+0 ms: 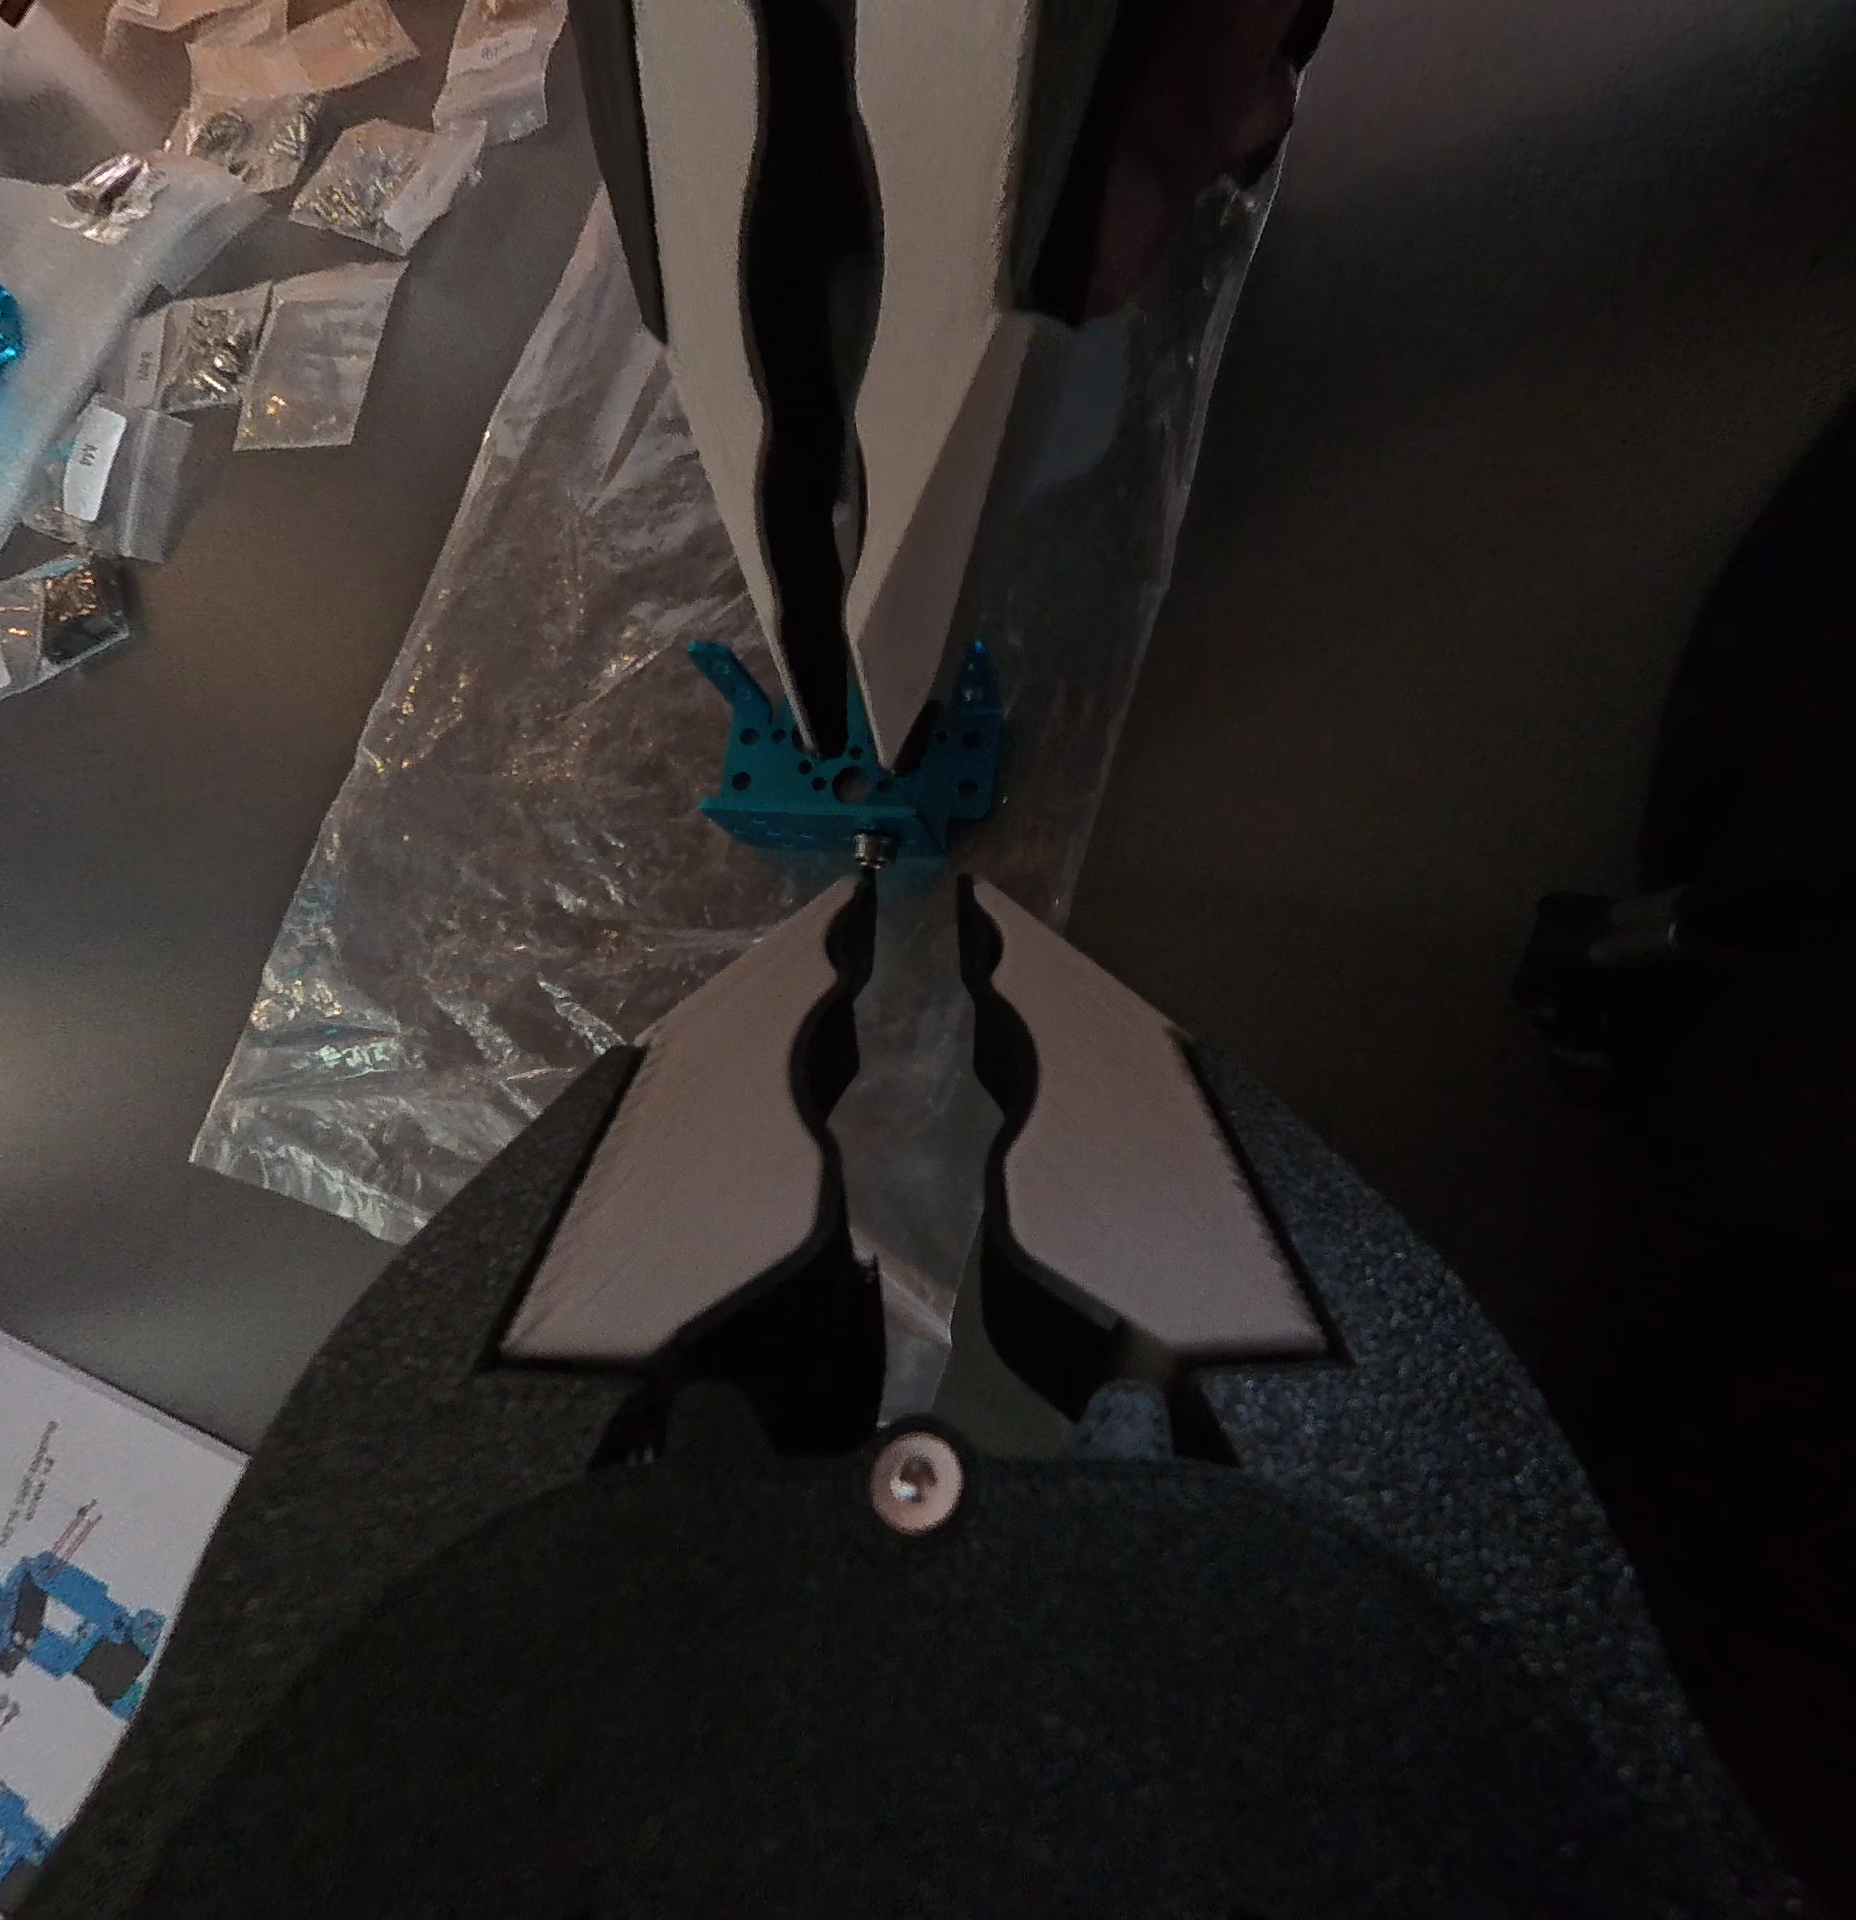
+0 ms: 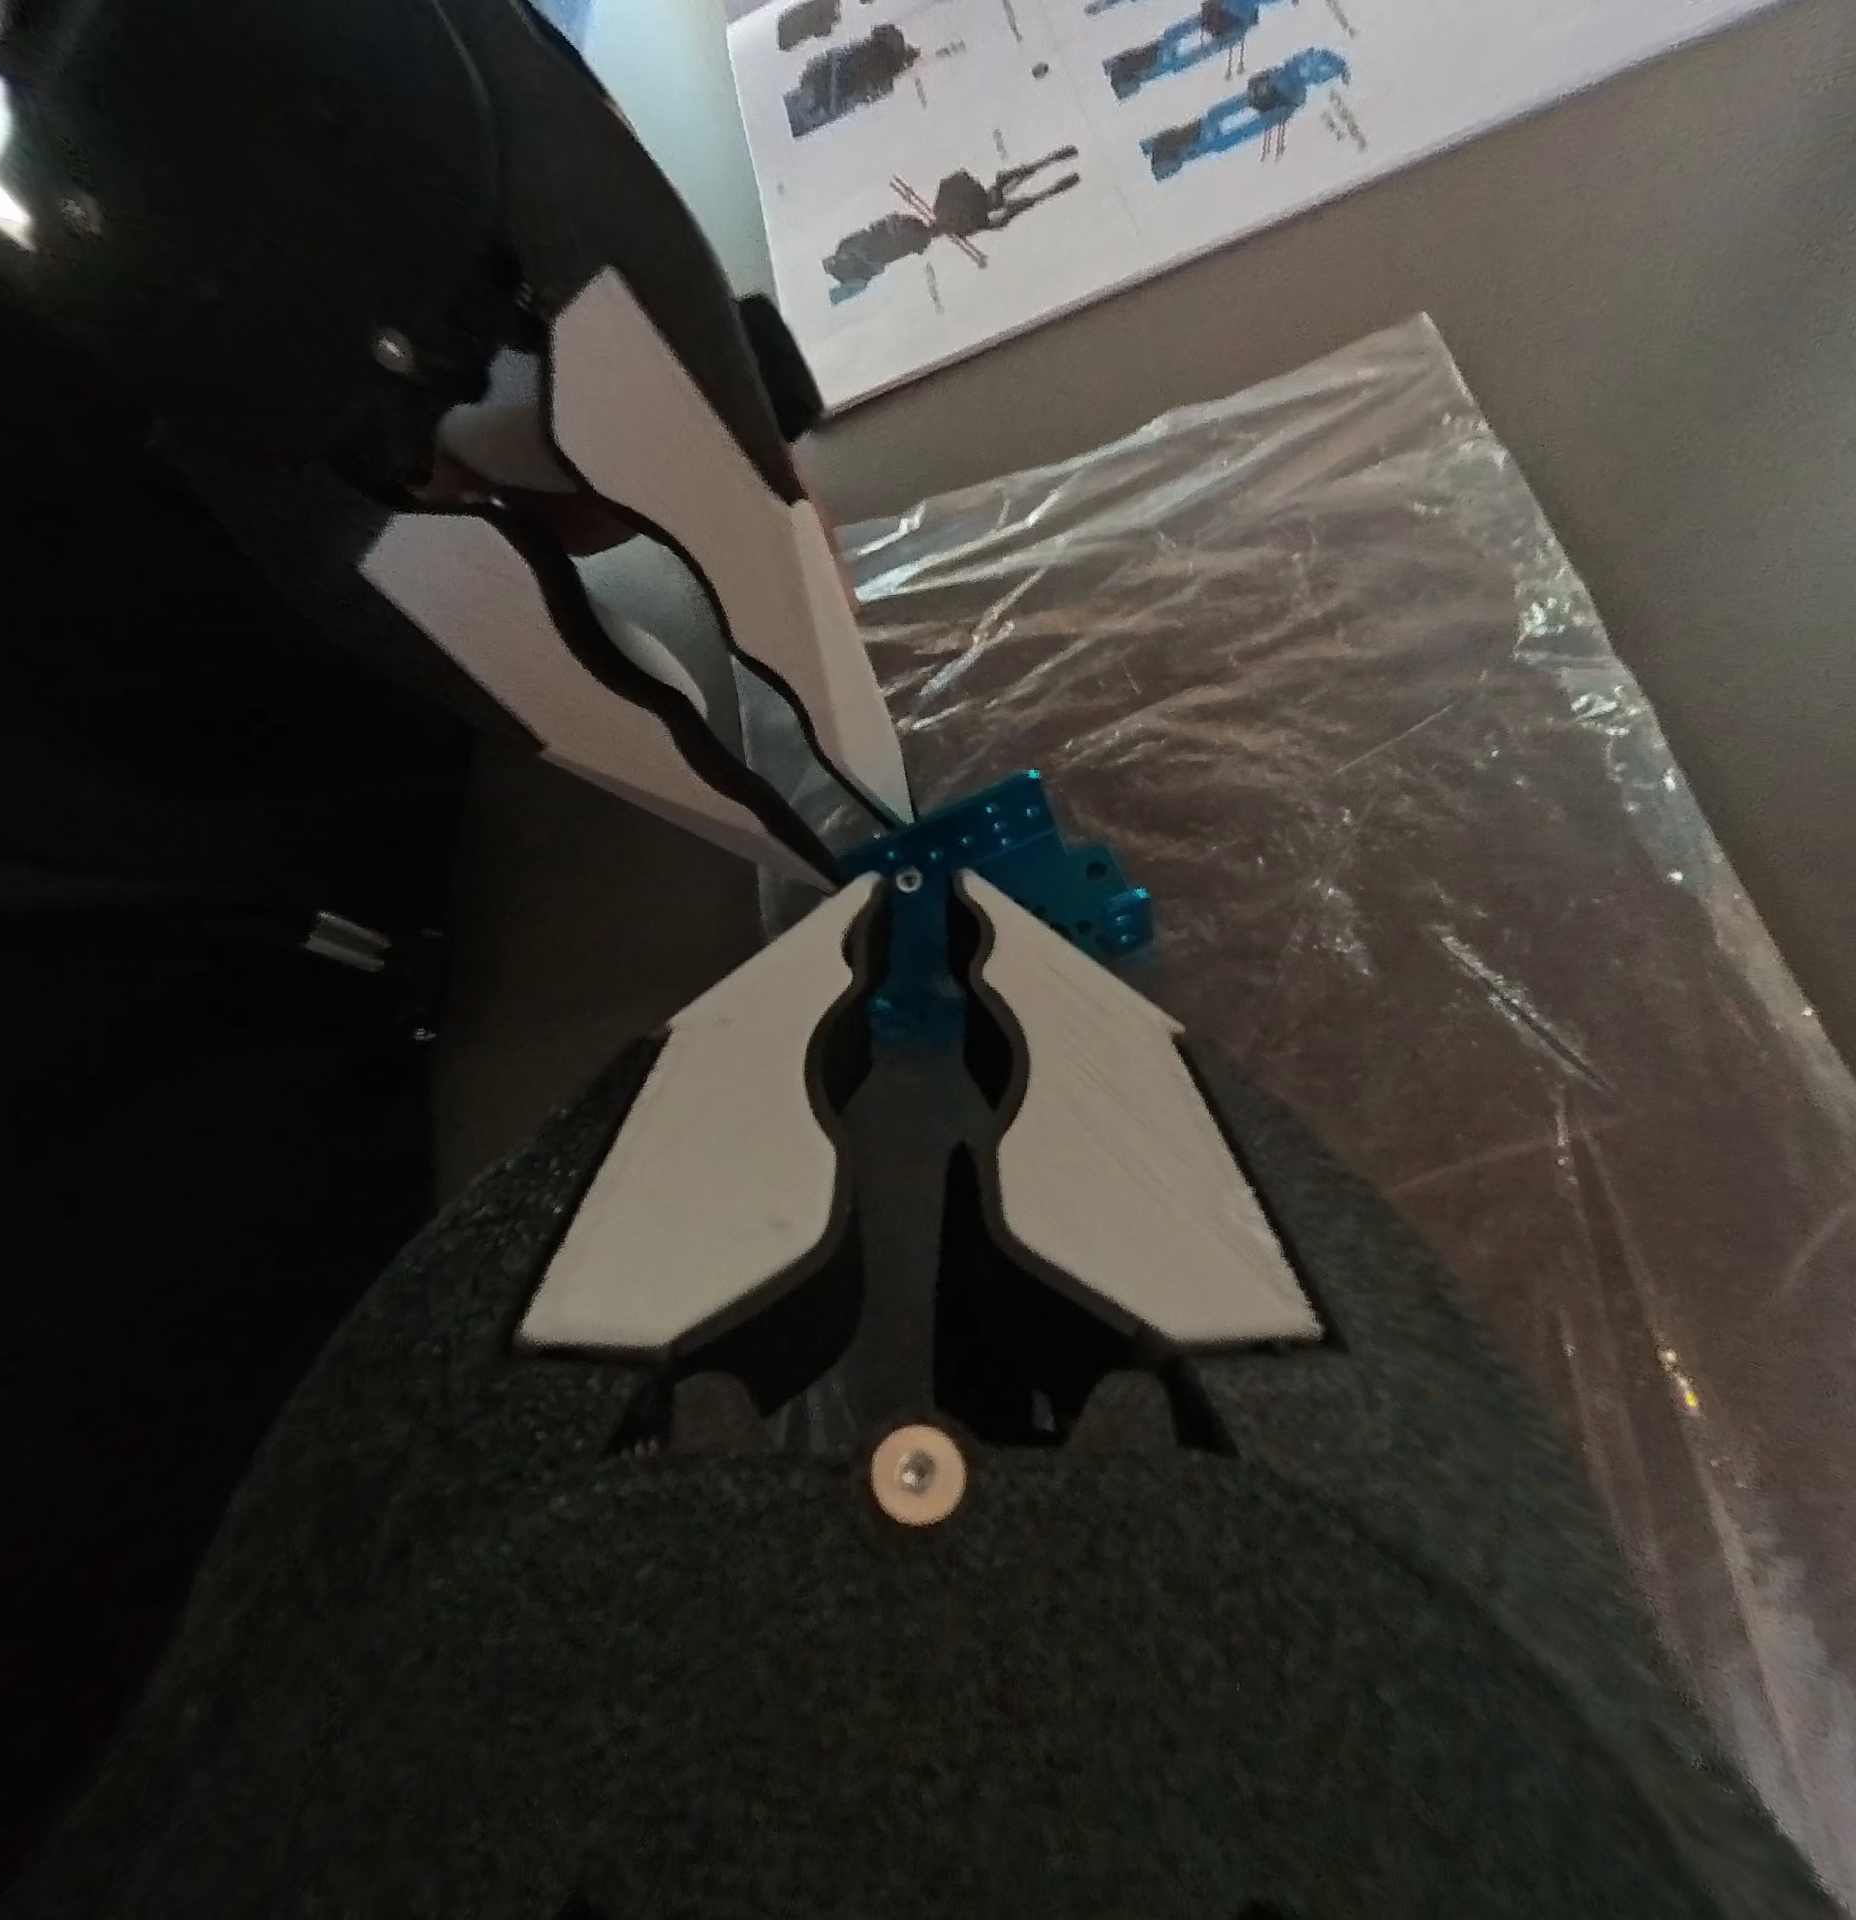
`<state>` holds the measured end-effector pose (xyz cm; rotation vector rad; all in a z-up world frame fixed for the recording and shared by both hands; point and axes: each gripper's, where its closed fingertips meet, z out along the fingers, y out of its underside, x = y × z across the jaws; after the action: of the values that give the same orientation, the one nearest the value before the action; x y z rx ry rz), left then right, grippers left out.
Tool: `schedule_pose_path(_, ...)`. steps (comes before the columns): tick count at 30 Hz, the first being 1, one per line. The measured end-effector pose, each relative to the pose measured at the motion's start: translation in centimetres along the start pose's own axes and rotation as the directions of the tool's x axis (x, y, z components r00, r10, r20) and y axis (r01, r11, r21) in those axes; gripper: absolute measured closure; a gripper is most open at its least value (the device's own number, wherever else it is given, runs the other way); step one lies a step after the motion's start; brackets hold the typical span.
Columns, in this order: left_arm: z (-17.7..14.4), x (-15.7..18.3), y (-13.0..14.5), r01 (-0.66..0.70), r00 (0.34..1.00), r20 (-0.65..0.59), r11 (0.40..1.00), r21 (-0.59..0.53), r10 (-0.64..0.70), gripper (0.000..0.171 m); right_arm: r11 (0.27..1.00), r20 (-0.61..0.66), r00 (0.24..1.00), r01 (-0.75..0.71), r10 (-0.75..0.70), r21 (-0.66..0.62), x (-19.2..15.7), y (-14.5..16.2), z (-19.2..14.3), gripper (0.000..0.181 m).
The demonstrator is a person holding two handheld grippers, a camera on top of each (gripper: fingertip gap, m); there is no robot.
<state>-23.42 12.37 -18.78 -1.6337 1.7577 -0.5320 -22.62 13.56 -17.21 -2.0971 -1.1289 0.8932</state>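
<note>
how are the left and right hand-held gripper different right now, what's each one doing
The right hand-held gripper is closed on the blue bracket; the left hand-held gripper holds nothing. The right's fingers sit on the bracket, while the left's tips are apart, just short of the bracket's screw. Both have white fingers and black bodies, and they meet tip to tip over a clear plastic bag.

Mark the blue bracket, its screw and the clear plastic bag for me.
blue bracket (image 1: 799,774): left wrist view, perforated face.
screw (image 1: 864,850): left wrist view, its head.
clear plastic bag (image 2: 1319,675): right wrist view, crinkled middle.
</note>
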Motion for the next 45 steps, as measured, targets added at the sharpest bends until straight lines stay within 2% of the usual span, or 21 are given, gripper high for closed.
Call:
schedule_pose_path(3, 0.1, -0.1, 0.0, 0.004, 1.000, 0.001, 1.000, 0.000, -0.004, 0.156, 0.995, 0.007, 0.999, 0.040, -0.041, 0.093, -0.4, -1.5, -1.3, 0.172)
schedule_pose_path(5, 0.1, 0.0, 0.0, 0.004, 1.000, 0.000, 1.000, 0.000, -0.004, 0.156, 0.985, -0.059, 0.998, 0.047, -0.038, 0.167, 0.9, -2.4, -2.3, 0.163)
schedule_pose_path(8, 0.1, 0.0, 0.0, 0.004, 1.000, 0.000, 1.000, 0.002, -0.004, 0.156, 0.986, -0.095, 0.995, 0.038, -0.023, 0.163, 2.4, -1.9, -2.3, 0.140)
schedule_pose_path(9, 0.1, 0.0, -0.1, 0.004, 1.000, 0.000, 1.000, 0.003, -0.004, 0.156, 0.990, -0.079, 0.996, 0.042, -0.032, 0.136, 2.3, -1.5, -2.0, 0.139)
schedule_pose_path(16, 0.0, -0.4, -0.3, 0.001, 1.000, 0.022, 1.000, 0.009, -0.001, 0.167, 0.997, -0.042, 0.997, 0.073, -0.072, 0.033, 2.2, -0.4, -0.5, 0.139)
schedule_pose_path(23, 0.3, -0.4, -0.4, -0.003, 1.000, 0.025, 1.000, 0.004, 0.003, 0.168, 0.994, -0.063, 0.992, 0.105, -0.106, -0.016, 2.1, 0.3, 0.1, 0.138)
schedule_pose_path(38, 0.3, -0.4, -0.4, -0.008, 0.999, 0.031, 1.000, -0.006, 0.008, 0.168, 0.995, -0.035, 0.995, 0.097, -0.098, -0.018, 1.6, 0.4, 0.2, 0.135)
schedule_pose_path(45, 0.4, -0.3, -0.4, -0.012, 1.000, 0.028, 1.000, -0.005, 0.012, 0.168, 0.997, -0.045, 0.996, 0.081, -0.081, -0.013, 1.8, 0.4, 0.2, 0.143)
